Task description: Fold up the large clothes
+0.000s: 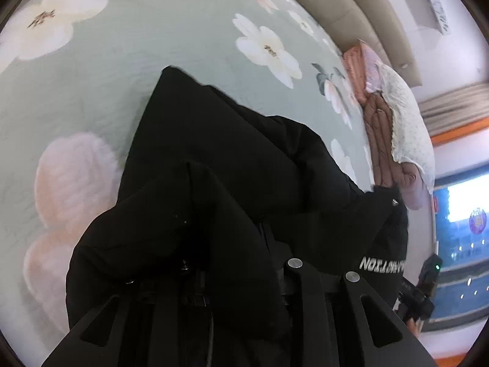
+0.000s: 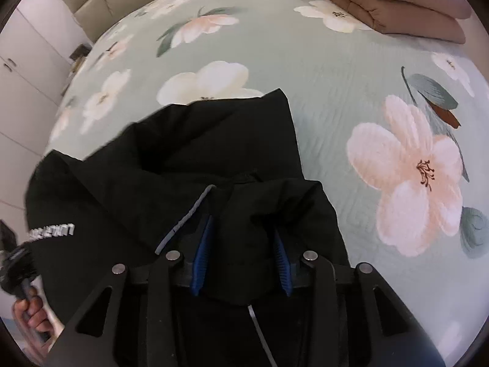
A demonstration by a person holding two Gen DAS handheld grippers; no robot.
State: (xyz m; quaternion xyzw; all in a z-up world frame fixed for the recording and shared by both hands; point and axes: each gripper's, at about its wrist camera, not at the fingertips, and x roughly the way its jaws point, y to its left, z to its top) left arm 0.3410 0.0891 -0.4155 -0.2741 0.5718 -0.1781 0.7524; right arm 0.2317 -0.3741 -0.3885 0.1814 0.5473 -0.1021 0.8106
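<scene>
A large black padded jacket (image 1: pixel 232 159) with white lettering on one part hangs over the green floral bedspread (image 1: pixel 152 61). My left gripper (image 1: pixel 241 244) is buried in its bunched fabric; the fingers are hidden. In the right wrist view the jacket (image 2: pixel 183 159) drapes over my right gripper (image 2: pixel 241 244), whose blue-padded fingers (image 2: pixel 201 260) are closed on a thick fold. The far end of the jacket rests on the bed. The other gripper and the hand holding it show at the left edge (image 2: pixel 18 263).
A folded brown quilt (image 2: pixel 397 6) and a white pillow (image 1: pixel 406 116) lie at the bed's far side. A beige headboard (image 1: pixel 351 6) and white cabinets (image 2: pixel 27 70) border the bed. A bright window (image 1: pixel 464 202) is at the right.
</scene>
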